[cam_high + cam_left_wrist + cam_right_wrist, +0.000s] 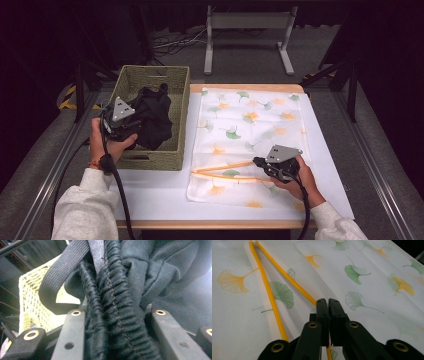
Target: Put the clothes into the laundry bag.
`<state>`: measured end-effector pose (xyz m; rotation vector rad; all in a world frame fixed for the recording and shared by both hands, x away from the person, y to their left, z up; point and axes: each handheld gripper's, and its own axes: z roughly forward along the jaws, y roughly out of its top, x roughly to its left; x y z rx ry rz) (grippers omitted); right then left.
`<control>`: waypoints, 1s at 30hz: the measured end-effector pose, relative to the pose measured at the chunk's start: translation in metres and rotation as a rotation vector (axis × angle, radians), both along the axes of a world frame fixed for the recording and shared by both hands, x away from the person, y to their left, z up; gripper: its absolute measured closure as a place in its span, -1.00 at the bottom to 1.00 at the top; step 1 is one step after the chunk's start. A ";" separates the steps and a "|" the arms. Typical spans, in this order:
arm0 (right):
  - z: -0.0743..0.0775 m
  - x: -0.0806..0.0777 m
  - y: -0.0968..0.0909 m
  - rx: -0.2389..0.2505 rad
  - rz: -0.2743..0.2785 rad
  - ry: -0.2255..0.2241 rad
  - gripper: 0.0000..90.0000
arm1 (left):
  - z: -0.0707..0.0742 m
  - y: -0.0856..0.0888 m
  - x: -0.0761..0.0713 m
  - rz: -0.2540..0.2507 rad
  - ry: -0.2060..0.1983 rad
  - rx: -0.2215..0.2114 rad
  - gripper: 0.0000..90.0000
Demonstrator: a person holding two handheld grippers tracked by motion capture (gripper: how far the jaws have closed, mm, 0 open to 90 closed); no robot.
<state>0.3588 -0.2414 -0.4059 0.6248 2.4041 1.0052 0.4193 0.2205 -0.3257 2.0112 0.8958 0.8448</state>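
A dark room with grey flooring surrounds a white-topped table (165, 200) with a wooden edge; a grey metal stand (248, 35) sits on the floor beyond it. On the table's right portion lies a white mesh bag (250, 125) printed with ginkgo leaves, its yellow zipper (225, 167) parted near the front. At the table's left stands a woven basket (150, 159) containing a black garment (155, 117).

The left gripper (135, 131) sits over the basket, jaws partly closed and clamped on the garment's gathered waistband (112, 322). The right gripper (328, 302) rests on the bag at the zipper, jaws pressed together on the zipper edge.
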 end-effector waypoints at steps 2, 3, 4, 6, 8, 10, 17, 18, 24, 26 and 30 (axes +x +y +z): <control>0.000 0.000 0.000 0.001 -0.001 -0.002 0.94 | 0.000 -0.001 -0.005 -0.010 -0.011 -0.014 0.43; 0.000 0.000 0.000 0.001 -0.001 -0.002 0.94 | 0.000 -0.002 -0.008 -0.016 -0.021 -0.021 0.43; 0.000 0.000 0.000 0.002 0.000 -0.002 0.94 | 0.001 -0.002 -0.010 -0.019 -0.030 -0.026 0.43; 0.000 0.000 -0.001 0.003 0.000 -0.004 0.95 | 0.002 -0.003 -0.015 -0.029 -0.045 -0.051 0.43; 0.000 0.000 -0.001 0.004 -0.002 -0.001 0.95 | 0.005 -0.003 -0.019 -0.033 -0.065 -0.065 0.43; 0.000 0.000 -0.001 0.004 -0.004 -0.001 0.95 | 0.008 -0.003 -0.023 -0.038 -0.080 -0.077 0.43; 0.000 0.000 -0.001 0.003 -0.007 -0.005 0.95 | 0.027 -0.006 -0.032 -0.062 -0.124 -0.106 0.43; 0.000 0.000 -0.001 0.004 -0.007 -0.003 0.95 | 0.029 -0.008 -0.034 -0.073 -0.128 -0.113 0.43; 0.001 0.000 -0.002 0.005 -0.008 -0.005 0.95 | 0.034 -0.020 -0.042 -0.121 -0.138 -0.120 0.43; 0.001 0.000 -0.002 0.006 -0.007 -0.008 0.95 | 0.035 -0.028 -0.047 -0.155 -0.138 -0.126 0.43; 0.001 0.000 -0.002 0.007 -0.009 -0.007 0.95 | 0.036 -0.040 -0.055 -0.203 -0.141 -0.133 0.43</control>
